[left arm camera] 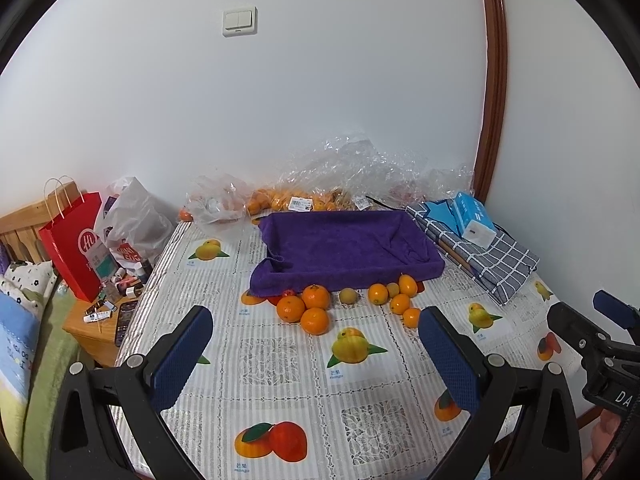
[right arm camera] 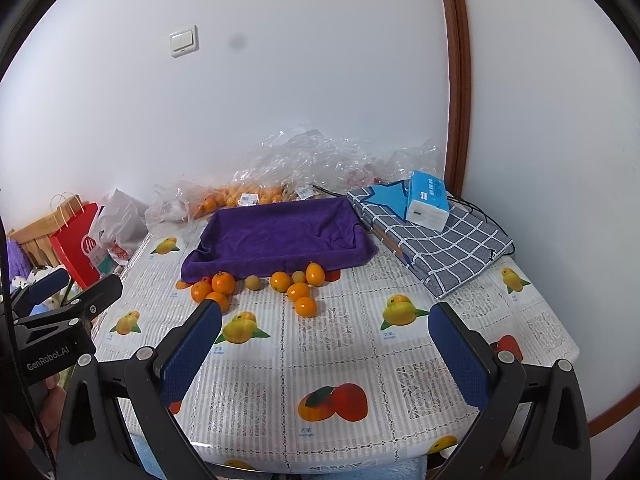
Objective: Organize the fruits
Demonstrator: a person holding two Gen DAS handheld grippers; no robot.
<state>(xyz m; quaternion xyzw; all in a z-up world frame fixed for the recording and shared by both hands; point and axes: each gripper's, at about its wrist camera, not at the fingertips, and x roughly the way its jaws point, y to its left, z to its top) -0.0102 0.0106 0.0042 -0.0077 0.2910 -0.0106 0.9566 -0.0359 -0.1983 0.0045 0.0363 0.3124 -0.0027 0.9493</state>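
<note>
Table (left arm camera: 280,380) with fruit-print cloth fills both views. Purple towel-lined tray (left arm camera: 344,248) sits at the back centre, nothing in it. Checked cloth (left arm camera: 488,256) lies right of the tray with a tissue pack (left arm camera: 474,220) on top. Plastic bags (left arm camera: 320,184) of oranges along the wall behind. Red bag (left arm camera: 74,248) far left. Loose oranges (left arm camera: 308,308) and smaller fruits (left arm camera: 394,294) are clustered on the table just in front of the tray's near edge. Left gripper (left arm camera: 316,356) and right gripper (right arm camera: 326,356) both spread wide, holding nothing, near the table's front edge, well apart from the fruit
</note>
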